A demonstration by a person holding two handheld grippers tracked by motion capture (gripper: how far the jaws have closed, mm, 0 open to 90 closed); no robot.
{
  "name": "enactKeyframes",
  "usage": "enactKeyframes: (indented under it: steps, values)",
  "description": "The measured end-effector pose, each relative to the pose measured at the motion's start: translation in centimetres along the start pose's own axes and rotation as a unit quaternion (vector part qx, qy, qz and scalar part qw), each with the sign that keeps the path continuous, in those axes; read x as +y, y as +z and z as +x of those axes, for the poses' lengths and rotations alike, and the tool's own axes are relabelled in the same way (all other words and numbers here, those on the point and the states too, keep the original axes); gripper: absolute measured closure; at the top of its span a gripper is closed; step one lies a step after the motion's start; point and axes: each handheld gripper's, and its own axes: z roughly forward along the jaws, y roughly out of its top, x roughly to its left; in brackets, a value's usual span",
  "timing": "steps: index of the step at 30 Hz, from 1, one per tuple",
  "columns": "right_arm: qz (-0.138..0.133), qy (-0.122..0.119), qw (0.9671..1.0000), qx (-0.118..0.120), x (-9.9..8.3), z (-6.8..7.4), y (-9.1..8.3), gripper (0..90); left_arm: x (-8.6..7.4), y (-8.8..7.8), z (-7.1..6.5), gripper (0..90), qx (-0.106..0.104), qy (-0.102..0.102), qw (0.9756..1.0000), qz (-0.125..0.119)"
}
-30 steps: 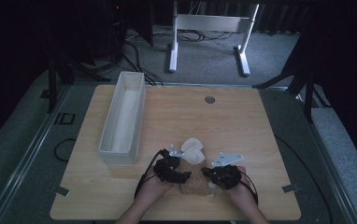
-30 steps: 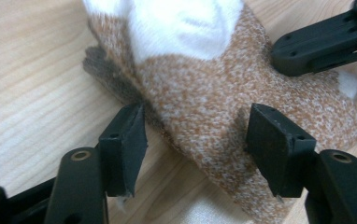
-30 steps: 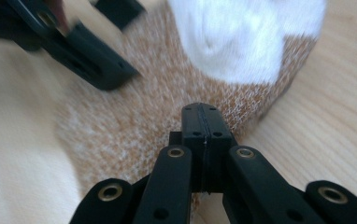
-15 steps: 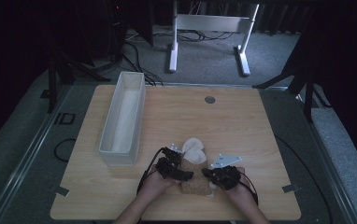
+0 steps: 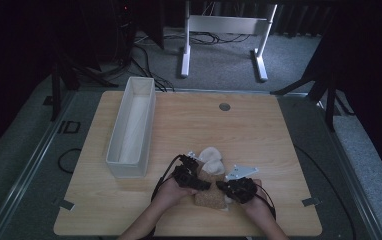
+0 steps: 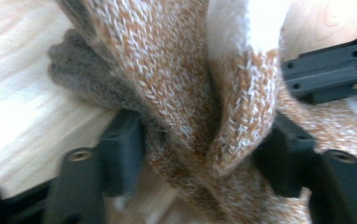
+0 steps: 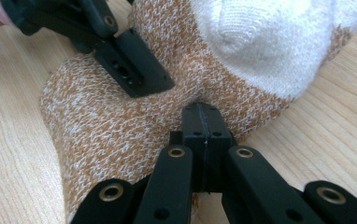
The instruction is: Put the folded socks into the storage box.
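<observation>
Two hand-held grippers | left [image 6: 200, 140] closing round sock [image 6: 186, 84] | right [image 7: 203, 122] jaws together on sock | "ID" on floor [image 5: 69, 127]

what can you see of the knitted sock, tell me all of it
The sock is a thick knit, flecked orange-brown with a white toe or heel patch and a grey part seen in the left gripper view. It lies crumpled on the wooden table near its front edge. The left claw has a bunched fold between its closing jaws; the right claw, shut, pinches its edge.
</observation>
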Motion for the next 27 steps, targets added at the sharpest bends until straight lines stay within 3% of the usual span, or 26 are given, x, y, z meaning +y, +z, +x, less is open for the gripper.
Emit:
enactKeyframes:
  steps: [3, 6, 9, 14, 20, 26, 27]
  values:
    - [-0.001, 0.002, 1.0, 0.0, 0.0, -0.1, 0.0, 90.0, 0.2, -0.1, -0.3, 53.1, -0.004, 0.011, 0.9999, -0.002]
    - [-0.003, 0.006, 1.0, -0.001, -0.1, -0.1, 0.0, 90.0, 0.6, -0.2, -1.3, 63.2, 0.023, 0.029, 0.9993, -0.002]
    - [-0.009, 0.008, 0.9999, -0.002, -0.2, -0.2, -0.1, 90.0, 0.9, -0.5, -1.8, 67.2, 0.038, 0.038, 0.9986, 0.004]
    - [-0.027, 0.015, 0.9995, -0.005, -0.3, -0.6, -1.1, 90.0, 1.4, -1.2, -2.2, 69.1, 0.039, 0.043, 0.9983, 0.005]
    - [-0.063, 0.023, 0.9971, -0.037, -0.7, -1.1, -2.6, 74.9, 2.2, -2.7, -2.7, 69.4, 0.046, 0.055, 0.9974, 0.001]
    - [-0.125, 0.056, 0.9886, -0.062, -1.6, -1.8, -4.6, 56.5, 3.2, -4.7, -3.3, 69.7, 0.065, 0.075, 0.9951, 0.005]
    - [-0.125, 0.056, 0.9886, -0.062, -1.6, -1.8, -4.6, 56.5, 3.2, -4.7, -3.3, 69.7, 0.065, 0.075, 0.9951, 0.005]
